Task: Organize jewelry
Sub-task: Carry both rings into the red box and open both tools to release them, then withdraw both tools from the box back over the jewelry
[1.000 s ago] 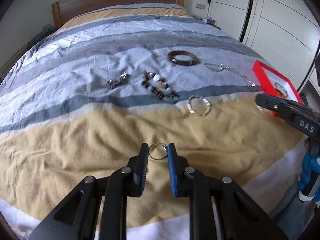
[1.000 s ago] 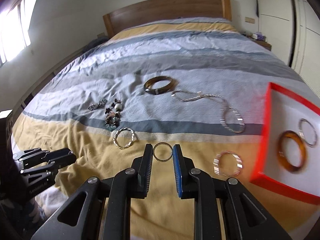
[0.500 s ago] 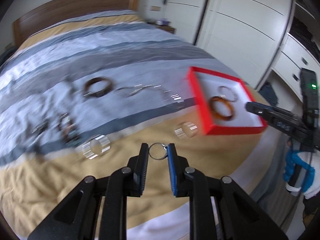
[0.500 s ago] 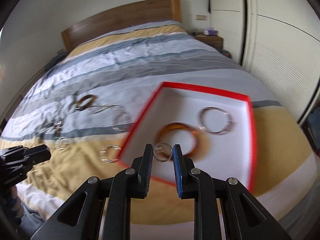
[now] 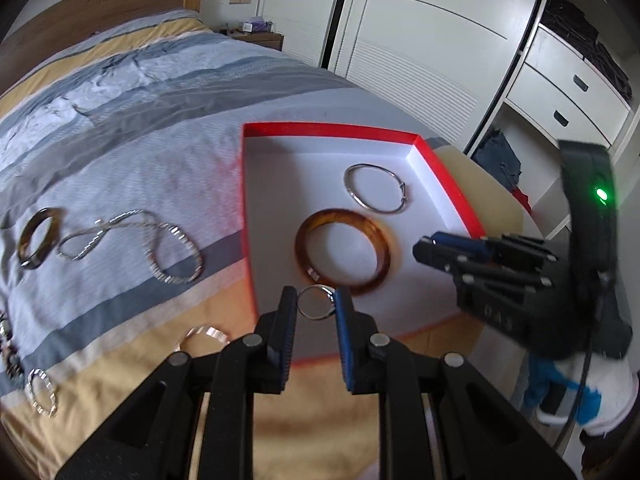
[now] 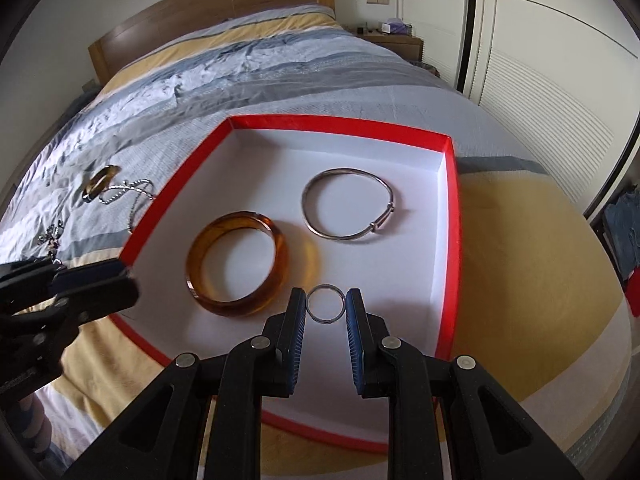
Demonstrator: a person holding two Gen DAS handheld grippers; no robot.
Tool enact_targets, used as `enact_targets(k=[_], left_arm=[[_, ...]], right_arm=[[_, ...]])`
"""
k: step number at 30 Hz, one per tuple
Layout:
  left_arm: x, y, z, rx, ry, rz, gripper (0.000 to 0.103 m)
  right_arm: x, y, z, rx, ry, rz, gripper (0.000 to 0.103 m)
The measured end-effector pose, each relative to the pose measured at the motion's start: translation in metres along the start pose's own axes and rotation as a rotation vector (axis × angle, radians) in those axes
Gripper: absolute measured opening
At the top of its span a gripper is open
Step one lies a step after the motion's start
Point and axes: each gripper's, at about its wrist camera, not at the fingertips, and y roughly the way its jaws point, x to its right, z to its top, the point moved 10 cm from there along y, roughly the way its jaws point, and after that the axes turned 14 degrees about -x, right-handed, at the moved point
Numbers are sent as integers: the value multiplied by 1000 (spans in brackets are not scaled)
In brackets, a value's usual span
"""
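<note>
A red box with a white floor (image 5: 448, 172) (image 6: 450, 216) lies on the bed and holds an amber bangle (image 5: 380, 244) (image 6: 280, 248) and a thin silver bangle (image 5: 360, 200) (image 6: 348, 236). My left gripper (image 5: 316, 304) is shut on a small silver ring (image 5: 314, 316) above the box's near left corner. My right gripper (image 6: 326, 306) is shut on a silver ring (image 6: 316, 316) above the box floor, just right of the amber bangle. Each gripper shows in the other's view, the right (image 5: 424, 250) and the left (image 6: 128, 278).
On the striped bedspread left of the box lie a brown bangle (image 5: 38, 236) (image 6: 100, 182), a silver chain necklace (image 5: 160, 244) (image 6: 128, 192), two silver rings (image 5: 42, 398) (image 5: 204, 334) and a beaded piece (image 5: 8, 356). White wardrobes (image 5: 420, 40) stand right of the bed.
Both grippers have swung right from the middle of the bed to over the red box, each still holding its ring.
</note>
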Motion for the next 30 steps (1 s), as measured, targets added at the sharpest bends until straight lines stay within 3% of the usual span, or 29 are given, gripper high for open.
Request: enact_targets(k=[7,11,17,20,26,30], left_arm=[[17,36,31,-22,47,29,18],[20,56,33,-61,77,52,18],[18,58,32,-56,87,54,19],[16,53,33,-50,81,48,19],[12,13,25,-6,39,26,21],[8,-27,8,22,19,68,22]], right_arm=[[6,12,4,-25,-23,-20,21],[3,15,3,-42,-60,-43,20],[2,16,-3,-56,-98,-84,23],[1,11,-5,-52,-86,-72,33],[-1,-19,-14,-27,-56,-76,33],[-17,-53,-24,14,-50,-74,38]])
